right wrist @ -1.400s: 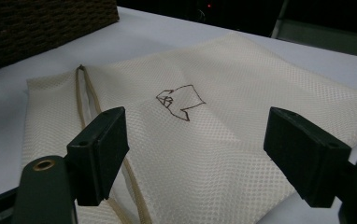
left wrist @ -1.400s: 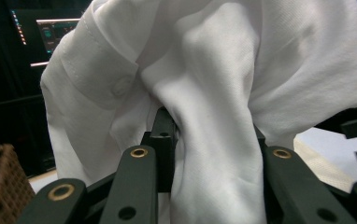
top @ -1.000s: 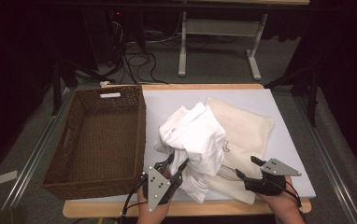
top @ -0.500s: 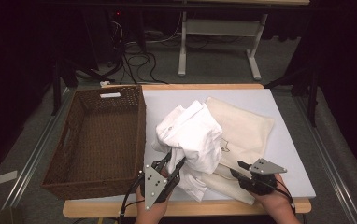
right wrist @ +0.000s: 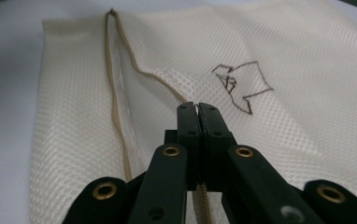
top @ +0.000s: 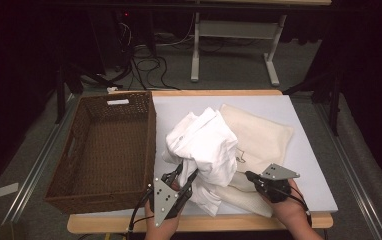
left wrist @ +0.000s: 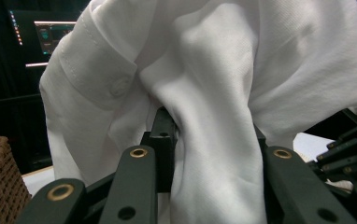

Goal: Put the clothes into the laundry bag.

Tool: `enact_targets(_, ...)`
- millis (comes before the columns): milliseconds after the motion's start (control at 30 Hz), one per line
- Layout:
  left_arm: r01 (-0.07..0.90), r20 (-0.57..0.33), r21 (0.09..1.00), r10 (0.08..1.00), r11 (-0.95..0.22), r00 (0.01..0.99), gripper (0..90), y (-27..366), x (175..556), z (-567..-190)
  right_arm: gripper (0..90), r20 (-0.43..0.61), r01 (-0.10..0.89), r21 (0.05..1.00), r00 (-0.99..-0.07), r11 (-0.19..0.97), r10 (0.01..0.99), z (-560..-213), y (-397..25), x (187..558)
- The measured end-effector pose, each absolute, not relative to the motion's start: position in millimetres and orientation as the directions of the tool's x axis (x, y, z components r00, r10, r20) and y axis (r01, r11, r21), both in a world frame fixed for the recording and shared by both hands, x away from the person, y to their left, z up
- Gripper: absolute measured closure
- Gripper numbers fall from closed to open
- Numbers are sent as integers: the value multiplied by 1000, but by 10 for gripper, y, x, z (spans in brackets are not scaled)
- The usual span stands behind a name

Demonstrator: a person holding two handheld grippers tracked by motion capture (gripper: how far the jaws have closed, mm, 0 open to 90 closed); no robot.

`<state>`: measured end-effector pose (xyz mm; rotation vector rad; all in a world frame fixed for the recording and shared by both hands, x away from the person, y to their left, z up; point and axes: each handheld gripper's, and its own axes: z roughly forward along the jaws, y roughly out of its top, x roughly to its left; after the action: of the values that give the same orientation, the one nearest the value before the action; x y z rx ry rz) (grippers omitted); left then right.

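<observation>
1. Table (top: 304, 150): pale top, taking up the centre and right of the high view.

2. Wicker basket (top: 104, 150): brown, empty, at centre left, its right wall just beside the cloth.

3. Mesh laundry bag (top: 264, 135): cream, lying flat right of centre, with a small dark line drawing and a tan-edged opening (seen close in the right gripper view).

4. White shirt (top: 204, 145): bunched and lifted at centre, draped partly over the bag.

5. Left gripper (top: 181, 182): lower centre, jaws clamped on a fold of the shirt (left wrist: 214, 140).

6. Right gripper (right wrist: 198, 108): jaws pressed together at the bag's (right wrist: 284, 140) opening edge; we cannot tell whether mesh is pinched.

We judge the step to be opening the bag to load the shirt; next, we need a lifted bag lip.
</observation>
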<state>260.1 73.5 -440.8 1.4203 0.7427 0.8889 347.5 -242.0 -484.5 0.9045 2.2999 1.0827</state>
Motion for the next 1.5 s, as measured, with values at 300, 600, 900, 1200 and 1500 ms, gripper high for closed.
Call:
enact_targets(300, -75, 86, 996, 860, -55, 504, 680, 693, 2578, -4430, 898, -98, 317, 856, -677, 409, 730, -4651, -2401, 3517)
enact_targets(600, -88, 115, 993, 860, -82, 497, 680, 593, 2588, -4494, 897, -47, 289, 911, -635, 293, 771, -4474, -2438, 3621)
enact_targets(900, -93, 135, 991, 837, -101, 530, 680, 513, 2567, -4512, 898, -29, 266, 931, -632, 251, 774, -4389, -2446, 3642)
enact_targets(1200, 23, 152, 977, 774, -211, 615, 680, 266, 2727, -4695, 897, 27, 250, 953, -632, 171, 775, -4295, -2421, 3683)
enact_targets(1500, 140, 116, 953, 753, -267, 647, 680, 72, 3011, -4870, 898, 26, 257, 950, -634, 179, 773, -4324, -2409, 3674)
